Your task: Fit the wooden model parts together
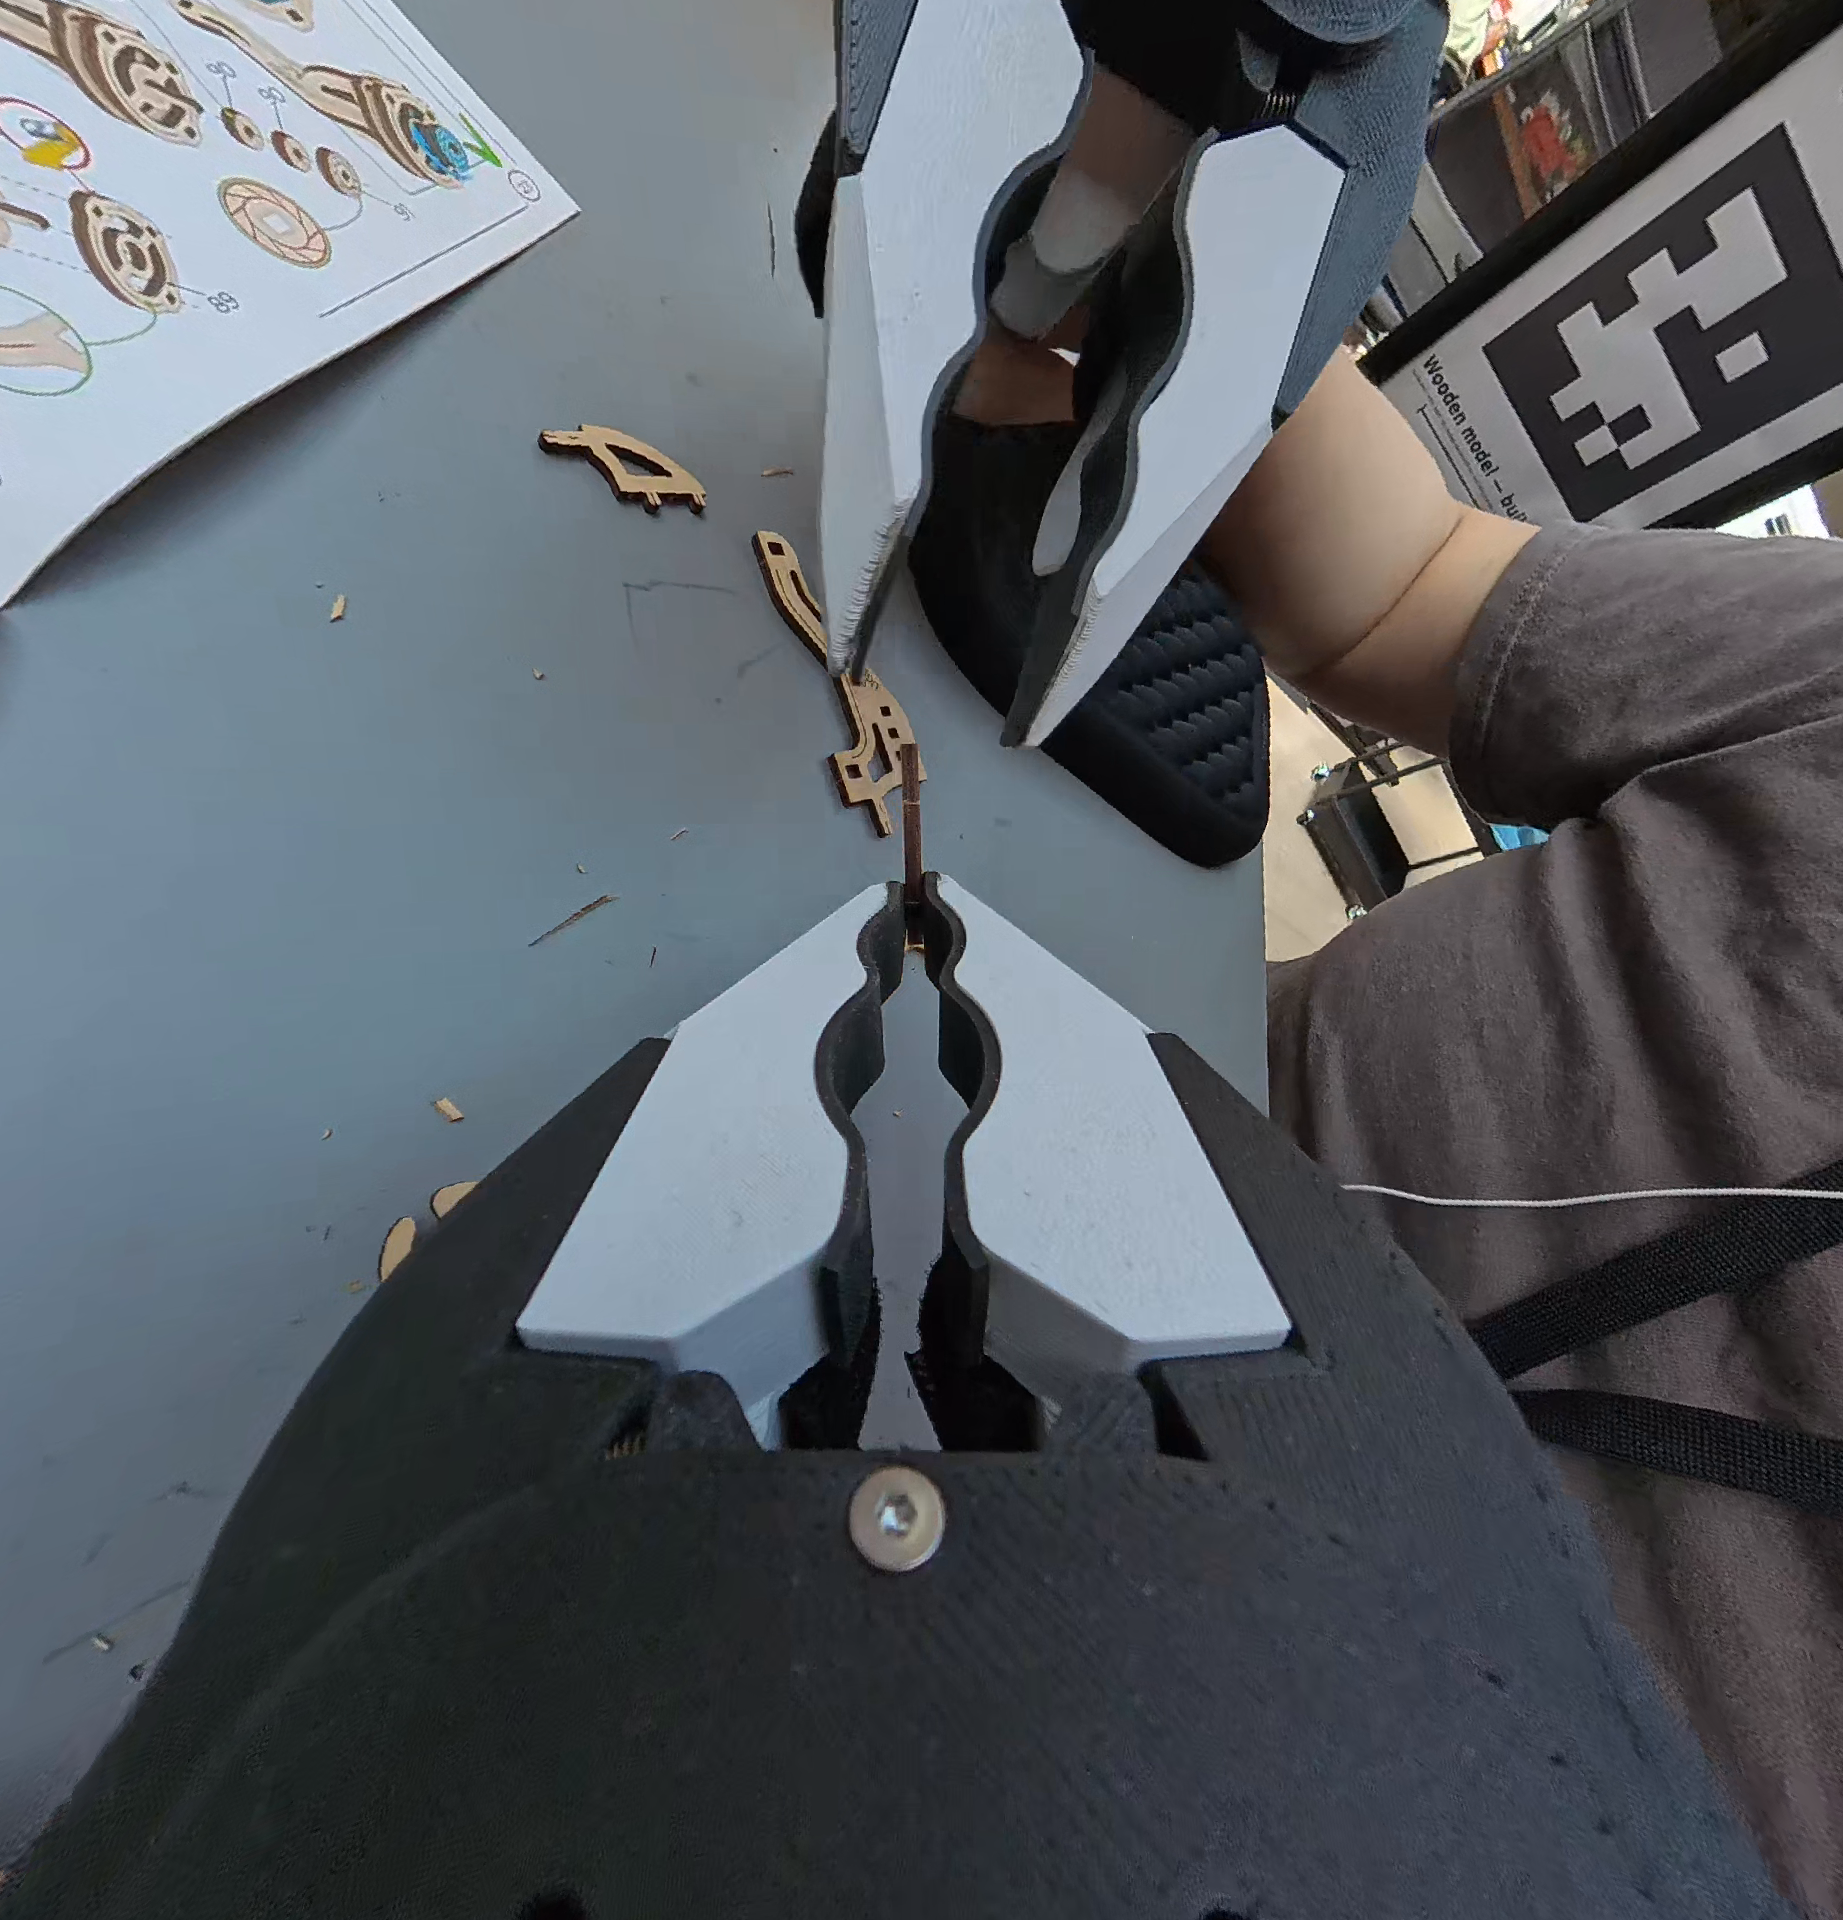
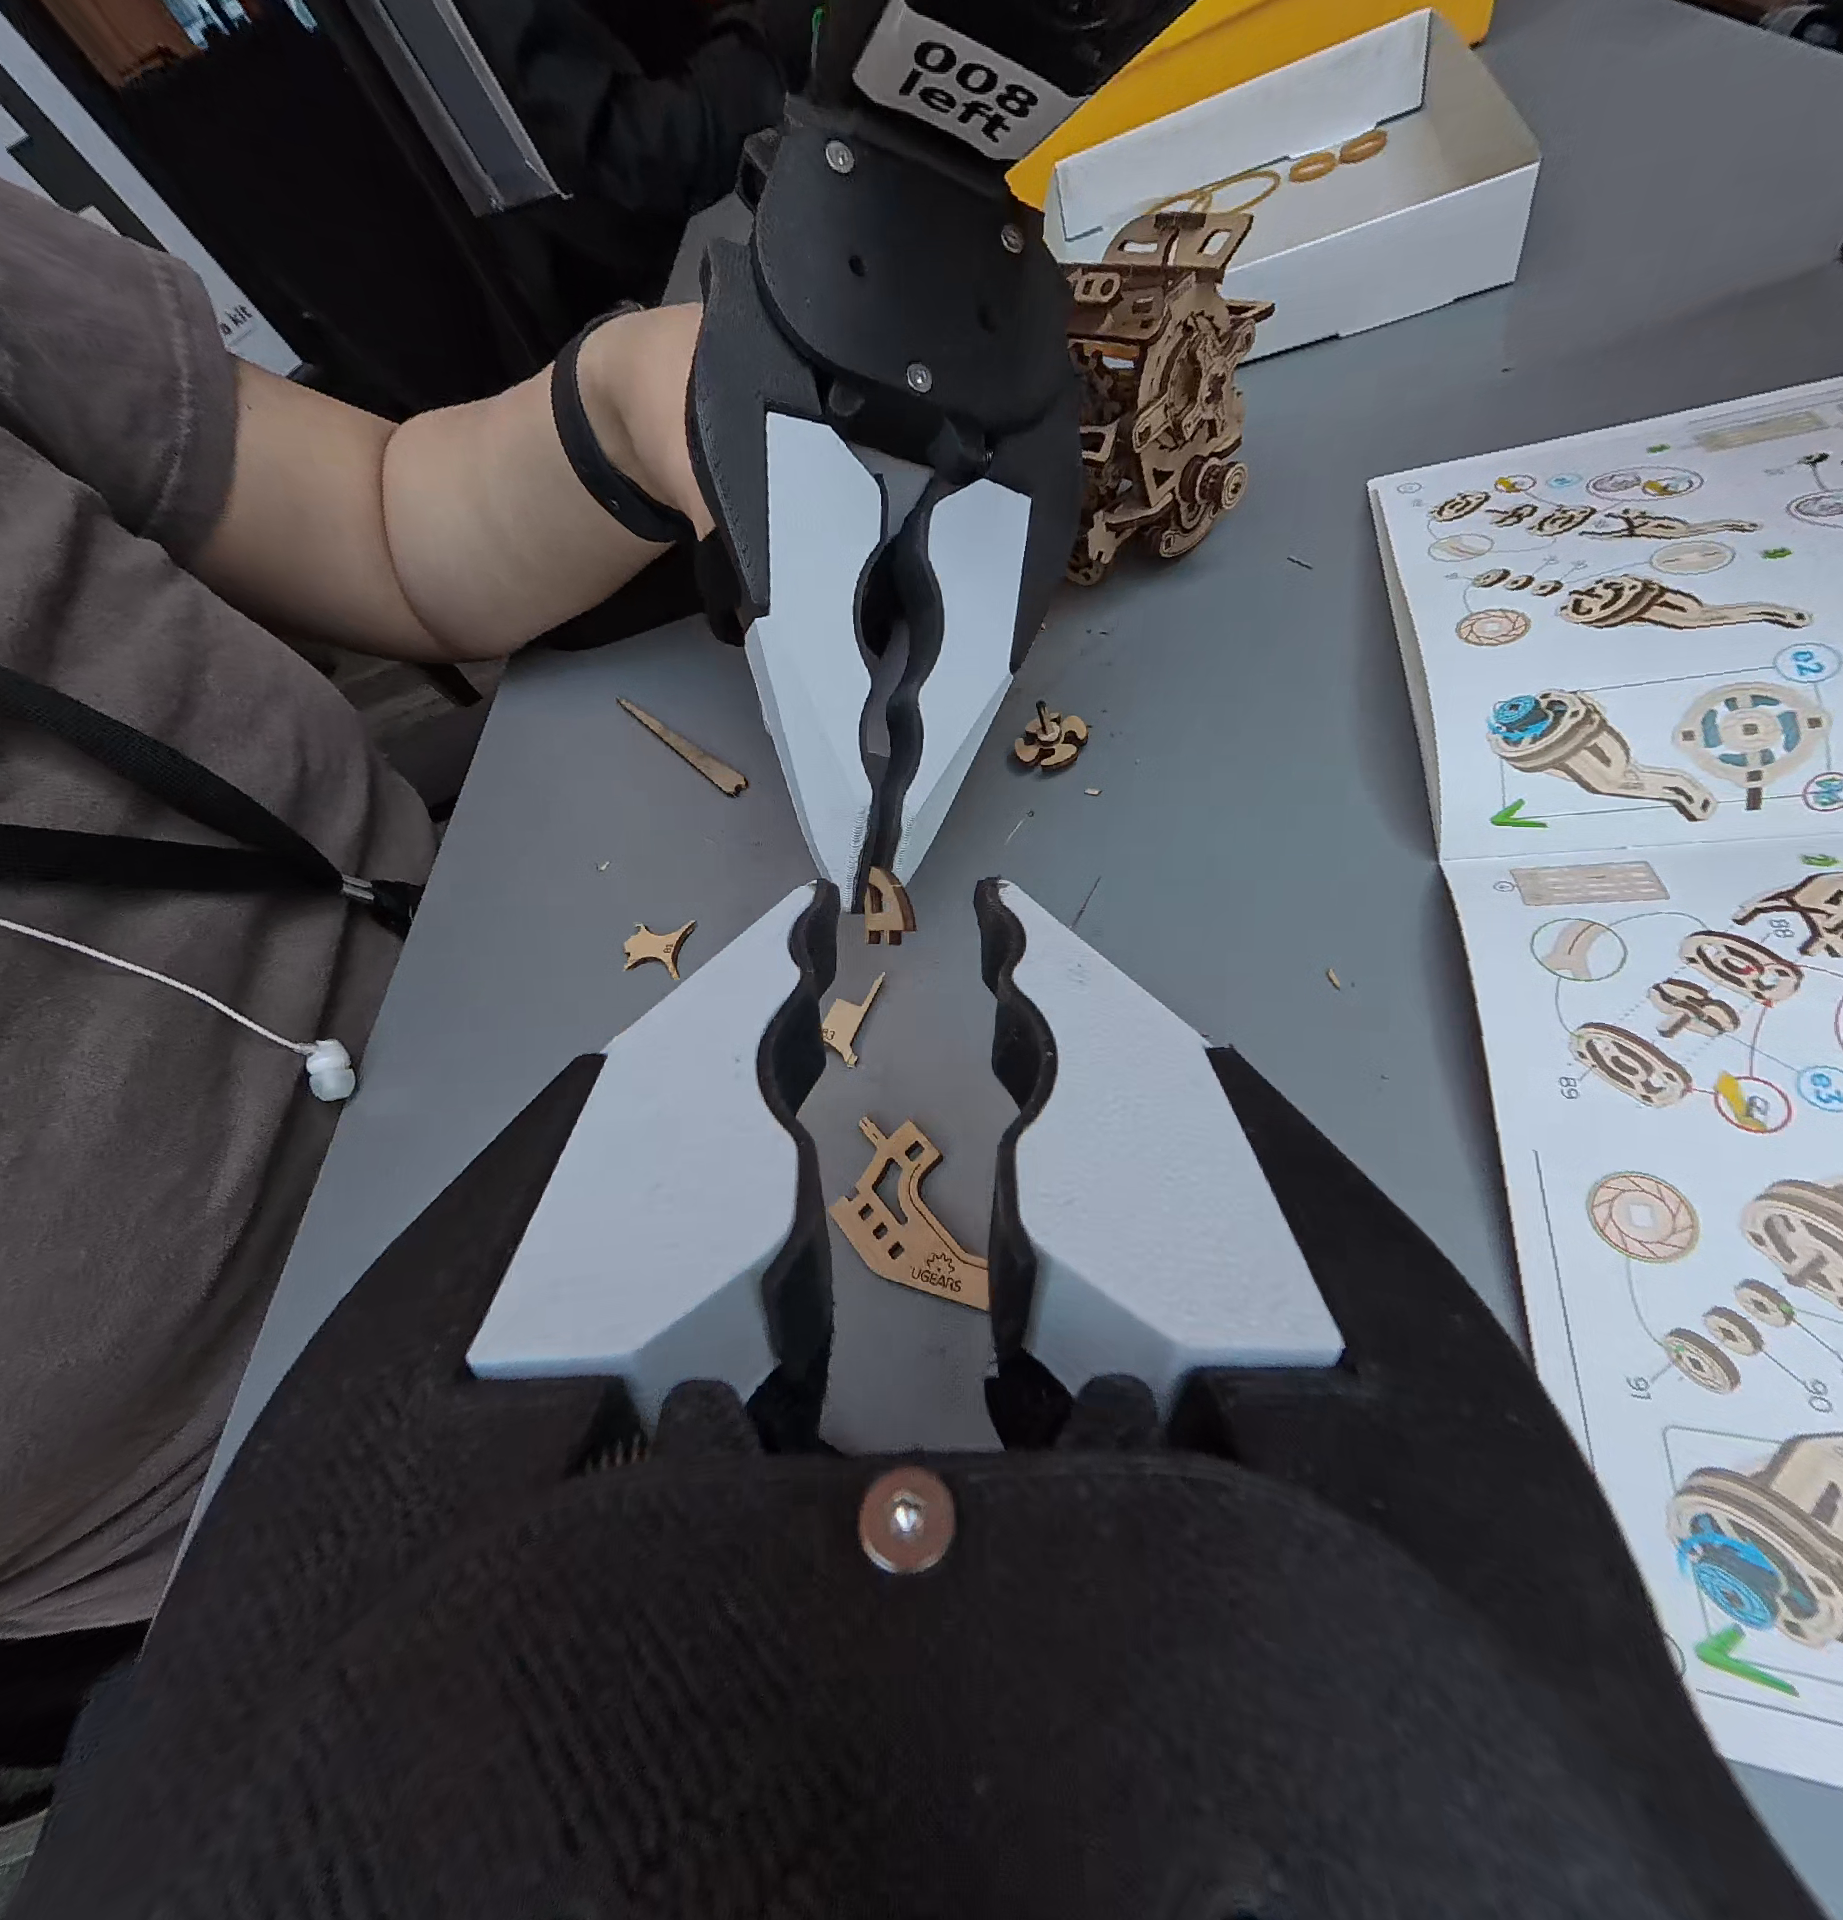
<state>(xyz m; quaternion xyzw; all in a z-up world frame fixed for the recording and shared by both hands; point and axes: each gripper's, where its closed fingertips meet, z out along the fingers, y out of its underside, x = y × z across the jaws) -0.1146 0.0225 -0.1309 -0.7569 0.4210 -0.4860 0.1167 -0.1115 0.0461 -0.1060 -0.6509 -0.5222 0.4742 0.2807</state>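
My left gripper [image 1: 912,888] is shut on a small thin wooden part [image 1: 909,821], seen edge-on and pointing forward; the part also shows in the right wrist view [image 2: 884,906]. My right gripper [image 2: 904,894] is open and empty, with its tips level with the left gripper's tips. A flat curved wooden part [image 2: 906,1216] lies on the grey table [image 2: 1208,831] between the right fingers. In the left wrist view the right gripper [image 1: 927,707] comes down from above, one fingertip [image 1: 844,655] right over that curved part [image 1: 875,727].
Loose wooden parts lie around: a curved one [image 1: 626,468], a star-shaped one [image 2: 657,948], a sliver [image 2: 683,761], a small round one [image 2: 1047,740]. A half-built wooden model [image 2: 1156,416] and white box [image 2: 1312,208] stand behind. An instruction sheet [image 2: 1675,935] lies on the right. The table edge [image 2: 377,1039] runs on the left. Only a small space, under 4 cm, lies between the two pairs of fingers. Both grippers' tips are roughly 15 cm from the half-built wooden model [image 2: 1156,416].
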